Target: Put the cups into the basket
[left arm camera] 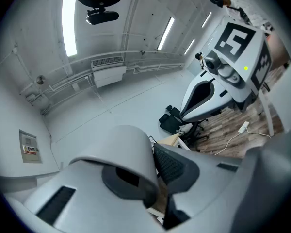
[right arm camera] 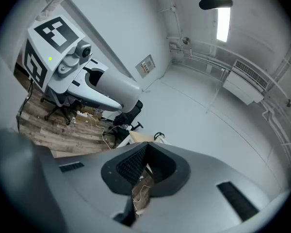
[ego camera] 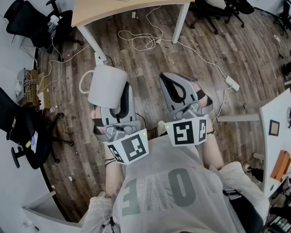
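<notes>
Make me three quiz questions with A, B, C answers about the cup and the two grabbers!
1. Where is the cup?
A. In the left gripper
B. On the wooden table
C. On the floor

2. What colour is the cup?
A. Red
B. White
C. Green

3. How are the right gripper's jaws?
A. Wide apart
B. Closed on a cup
C. Together, nothing between

Answers:
1 A: the cup sits clamped in the left gripper.
2 B: its side is plain white.
3 C: the jaws of the right gripper meet with nothing between them.
</notes>
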A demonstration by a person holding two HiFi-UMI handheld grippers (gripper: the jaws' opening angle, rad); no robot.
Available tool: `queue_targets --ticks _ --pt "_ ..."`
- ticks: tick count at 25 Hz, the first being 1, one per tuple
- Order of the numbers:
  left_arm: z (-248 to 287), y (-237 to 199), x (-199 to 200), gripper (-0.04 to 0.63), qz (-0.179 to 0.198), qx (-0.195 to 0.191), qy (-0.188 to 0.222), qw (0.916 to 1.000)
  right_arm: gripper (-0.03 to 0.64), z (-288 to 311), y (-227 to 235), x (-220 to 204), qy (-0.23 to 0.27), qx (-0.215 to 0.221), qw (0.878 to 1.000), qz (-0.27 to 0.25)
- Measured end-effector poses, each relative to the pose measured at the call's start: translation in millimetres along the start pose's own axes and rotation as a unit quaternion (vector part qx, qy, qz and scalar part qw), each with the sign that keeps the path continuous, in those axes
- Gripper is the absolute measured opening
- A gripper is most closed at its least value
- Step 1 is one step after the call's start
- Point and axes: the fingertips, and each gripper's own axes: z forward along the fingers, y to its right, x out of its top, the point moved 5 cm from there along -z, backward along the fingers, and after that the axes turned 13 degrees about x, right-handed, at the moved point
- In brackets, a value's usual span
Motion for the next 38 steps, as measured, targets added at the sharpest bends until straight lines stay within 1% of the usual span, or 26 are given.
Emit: queue_targets --ticks 7,15,20,24,28,31,35,38 --pt "7.6 -0.7 -4.9 0.069 0.003 0.010 -0.009 0.9999 -0.002 5.8 8.1 -7.2 0.005 0.002 1.000 0.002" --pt "25.4 7.0 -5.7 0.069 -0.004 0.022 -0.023 0.9995 -0.003 10.6 18.0 -21.9 0.016 0.019 1.000 0.012" --pt "35.7 20.1 -2.8 0.069 -0.015 0.033 -0.025 0.9990 -0.002 6.2 29.5 -41.3 0.015 0.020 1.000 0.012" --pt "41.8 31.8 0.8 0.069 -0.027 0.049 -0.036 0.9978 -0.002 -4.9 36.0 -61.5 0.012 0.031 0.999 0.006" --pt "43.3 40.7 3.7 0.069 -0.026 0.046 -0.052 0.9972 -0.002 -12.6 38.7 -74.4 0.006 0.042 0.999 0.008" --pt "51.5 38.3 5.8 0.069 -0.024 0.051 -0.058 0.9967 -0.002 -5.7 45.8 -77.5 0.010 0.043 0.999 0.005" --pt "66.5 38.8 1.8 0.069 -0.021 0.054 -0.041 0.9974 -0.002 12.5 51.9 -80.9 0.015 0.043 0.999 0.006" --pt "84.6 35.7 -6.9 0.069 -0.015 0.050 -0.045 0.9976 -0.002 30.7 56.6 -81.9 0.015 0.040 0.999 0.006"
